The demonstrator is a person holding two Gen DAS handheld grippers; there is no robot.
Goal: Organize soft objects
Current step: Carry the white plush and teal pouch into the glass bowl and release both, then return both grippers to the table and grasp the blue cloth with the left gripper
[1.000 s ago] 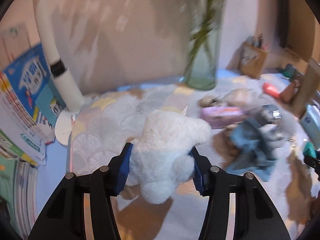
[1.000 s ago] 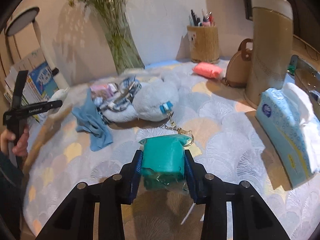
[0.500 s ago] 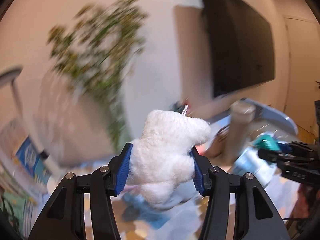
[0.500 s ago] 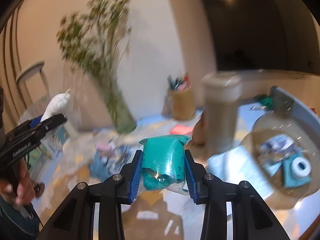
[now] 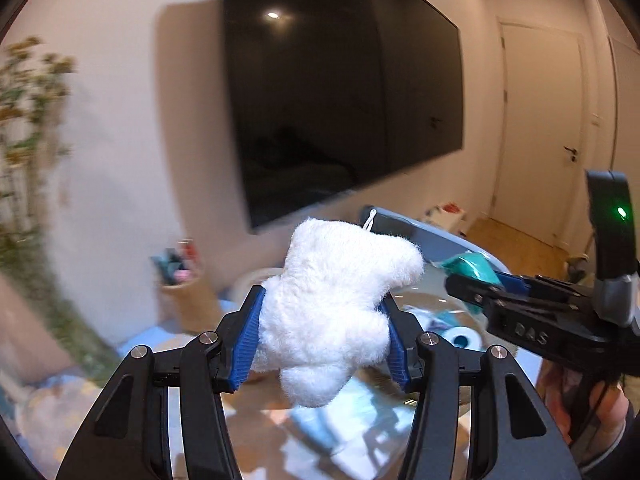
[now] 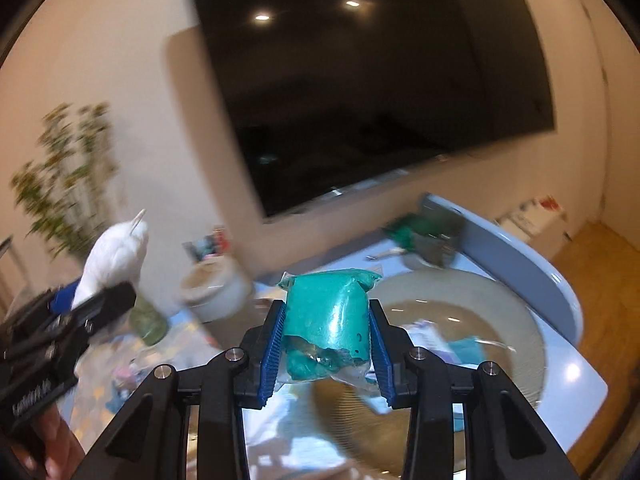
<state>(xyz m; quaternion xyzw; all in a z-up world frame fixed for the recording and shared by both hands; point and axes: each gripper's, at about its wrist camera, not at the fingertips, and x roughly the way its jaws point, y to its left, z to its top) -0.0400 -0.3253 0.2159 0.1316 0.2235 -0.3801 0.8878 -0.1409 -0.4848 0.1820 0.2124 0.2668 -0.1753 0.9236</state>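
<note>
My left gripper is shut on a white plush toy, whose body bulges above and below the blue pads. My right gripper is shut on a teal soft packet in clear wrap. Both are held in the air over a large round glass bowl with a few small items in it. In the left wrist view, the right gripper comes in from the right, close to the plush, with the teal packet. The right wrist view has the left gripper and the plush at the left.
The bowl stands on a light blue table beside a wall with a big dark screen. A woven pen cup, a beige canister, a green vase with branches and a dark green object stand behind.
Both grippers have swung up and to the right, away from the patterned cloth and toward the round bowl. Each has kept its hold on its soft object.
</note>
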